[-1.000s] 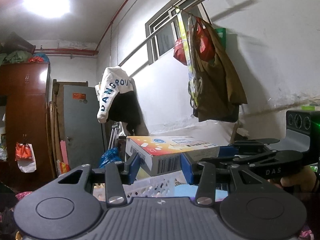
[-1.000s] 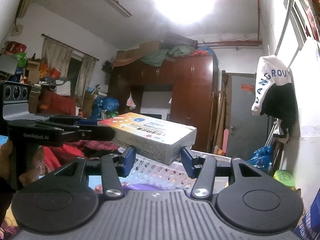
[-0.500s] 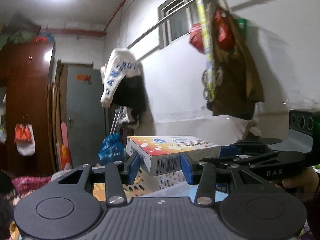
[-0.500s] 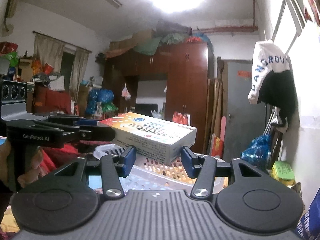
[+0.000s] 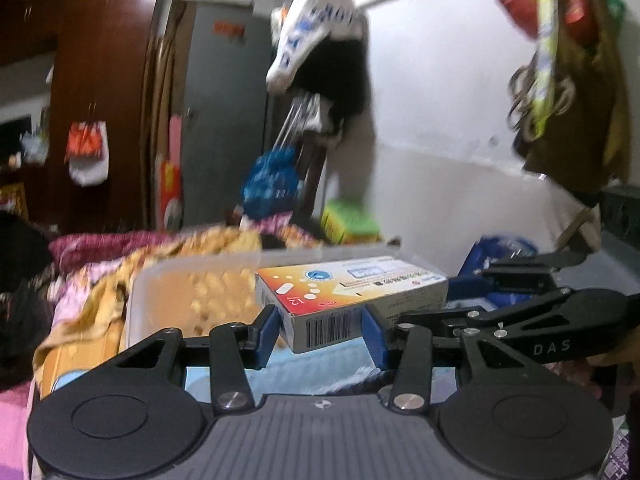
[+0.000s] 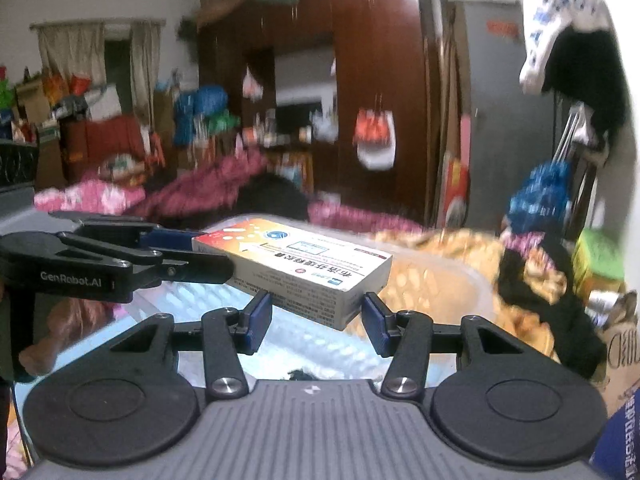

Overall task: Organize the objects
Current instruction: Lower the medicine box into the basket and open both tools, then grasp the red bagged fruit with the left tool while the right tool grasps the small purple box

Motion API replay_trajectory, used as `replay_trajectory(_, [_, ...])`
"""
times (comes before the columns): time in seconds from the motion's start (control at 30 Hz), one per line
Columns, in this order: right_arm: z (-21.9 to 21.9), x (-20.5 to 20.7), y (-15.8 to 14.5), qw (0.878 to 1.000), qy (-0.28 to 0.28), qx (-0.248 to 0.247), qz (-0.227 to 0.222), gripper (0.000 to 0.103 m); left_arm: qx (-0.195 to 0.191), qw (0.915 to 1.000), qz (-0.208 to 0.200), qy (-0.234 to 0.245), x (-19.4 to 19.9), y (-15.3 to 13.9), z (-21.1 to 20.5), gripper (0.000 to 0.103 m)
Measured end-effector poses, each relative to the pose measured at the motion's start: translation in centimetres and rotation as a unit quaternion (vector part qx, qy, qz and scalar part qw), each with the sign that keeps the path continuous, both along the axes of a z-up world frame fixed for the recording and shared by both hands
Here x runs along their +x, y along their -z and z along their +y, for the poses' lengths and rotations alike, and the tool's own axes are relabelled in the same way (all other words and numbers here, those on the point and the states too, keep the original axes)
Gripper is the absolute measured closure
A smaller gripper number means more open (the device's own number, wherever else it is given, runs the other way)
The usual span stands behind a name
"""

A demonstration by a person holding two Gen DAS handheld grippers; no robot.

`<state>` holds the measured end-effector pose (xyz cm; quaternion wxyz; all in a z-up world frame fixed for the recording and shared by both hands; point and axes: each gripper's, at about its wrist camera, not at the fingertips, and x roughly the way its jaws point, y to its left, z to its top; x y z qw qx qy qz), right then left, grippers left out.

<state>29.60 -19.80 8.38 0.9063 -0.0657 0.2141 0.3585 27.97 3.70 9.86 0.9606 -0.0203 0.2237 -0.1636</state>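
A white and orange medicine box (image 5: 352, 288) hangs in the air, held at both ends. My left gripper (image 5: 320, 330) is shut on its barcode end, blue pads against both sides. From the right, my right gripper (image 5: 436, 300) clamps the far end. In the right wrist view the same box (image 6: 296, 256) sits between the pads of my right gripper (image 6: 316, 316), and my left gripper (image 6: 200, 252) comes in from the left onto its other end. Below the box lies a white perforated basket (image 5: 192, 268), whose rim (image 6: 460, 280) also shows under the right gripper.
Yellow and pink bedding (image 5: 100, 292) lies around the basket. A green box (image 5: 348, 220) and a blue bag (image 5: 268, 184) sit by the white wall. Clothes hang on the wall (image 5: 320, 40). A dark wardrobe (image 6: 380, 80) stands behind. A person's hand (image 6: 40, 352) holds the left gripper.
Both grippers have swung round together with the box still held between them. The views have tipped downward, so the ceiling light is gone and the basket and bedding show.
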Motion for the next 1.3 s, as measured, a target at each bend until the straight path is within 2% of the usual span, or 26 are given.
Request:
replay_trajectory(0.17, [1.3,1.5,0.2,0.998,0.008,-0.049,0.043,0.049,0.007,0.9976,0.068,-0.014,2.5,0.9,0.5,0.052])
replay_trajectory(0.33, [2.1,2.2,0.6,0.994,0.018,-0.087,0.071,0.048,0.012,0.9932,0.114,-0.025,3.9,2.1,0.9,0.051])
replay_trajectory(0.43, [2.6,3.3,0.4,0.991,0.017,-0.103,0.088,0.047,0.019,0.9930,0.113,-0.031,3.8,2.4,0.8,0.050])
replay_trajectory(0.57, [2.4,3.7,0.2,0.989,0.028,-0.110,0.097,0.046,0.002,0.9931,0.112,-0.033,3.7,2.3,0.9,0.046])
replay_trajectory(0.6, [2.5,3.8,-0.2,0.989,0.033,-0.111,0.091,0.043,-0.001,0.9935,0.108,-0.036,3.7,2.1,0.9,0.046])
replay_trajectory(0.67, [2.2,3.8,-0.7,0.990,0.047,-0.108,0.080,0.031,-0.008,0.9953,0.086,-0.045,3.3,1.5,1.0,0.036])
replay_trajectory(0.73, [1.3,3.3,-1.4,0.992,0.058,-0.094,0.066,0.016,-0.019,0.9962,0.070,-0.049,2.6,0.8,1.2,0.032])
replay_trajectory(0.77, [0.8,3.2,-1.8,0.993,0.057,-0.085,0.058,0.015,-0.018,0.9963,0.061,-0.057,2.0,0.4,1.2,0.027])
replay_trajectory(0.9, [-1.9,-0.3,-3.7,0.998,0.057,-0.030,0.006,0.000,0.019,0.9982,0.008,-0.056,-2.4,-1.0,0.3,0.021])
replay_trajectory(1.07, [-5.9,-6.8,-4.3,0.997,0.053,0.024,-0.052,0.000,0.042,0.9963,-0.020,-0.073,-9.5,-1.5,0.4,0.021])
replay_trajectory(1.2, [-9.2,-11.4,-2.9,0.992,0.082,0.048,-0.083,0.000,0.055,0.9942,-0.045,-0.080,-14.7,-1.7,1.1,0.021])
replay_trajectory(1.3, [-11.1,-13.1,-1.0,0.988,0.106,0.059,-0.093,0.000,0.068,0.9916,-0.065,-0.089,-17.4,-1.5,1.3,0.018])
